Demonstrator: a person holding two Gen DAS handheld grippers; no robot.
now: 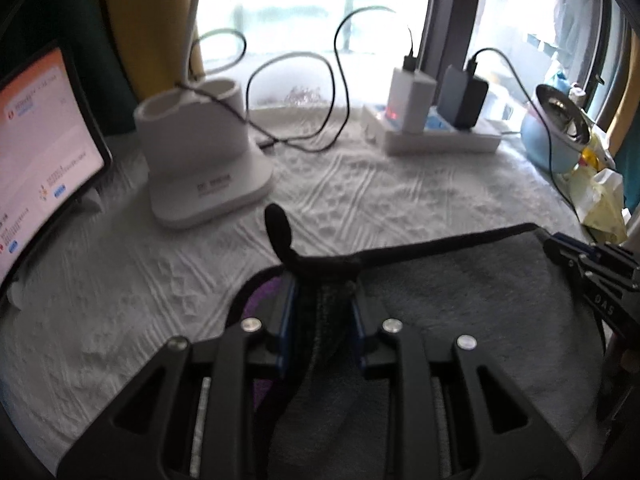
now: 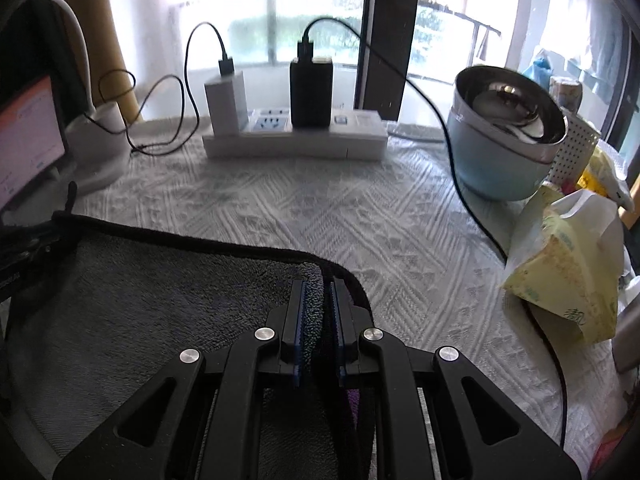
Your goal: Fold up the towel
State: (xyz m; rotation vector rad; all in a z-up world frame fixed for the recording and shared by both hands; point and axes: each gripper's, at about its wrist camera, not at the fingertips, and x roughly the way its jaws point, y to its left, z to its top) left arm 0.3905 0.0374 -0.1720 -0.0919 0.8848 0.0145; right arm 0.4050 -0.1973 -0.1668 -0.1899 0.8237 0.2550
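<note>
The towel, dark grey with black trim, lies near the front edge of the white-covered table. The left gripper and right gripper each pinch a corner. Folding appears underway, unfinished.

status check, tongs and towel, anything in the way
Left tongs shut on towel corner by its loop. Right tongs shut on opposite corner. Lamp base and power strip beyond, apart from the towel.
</note>
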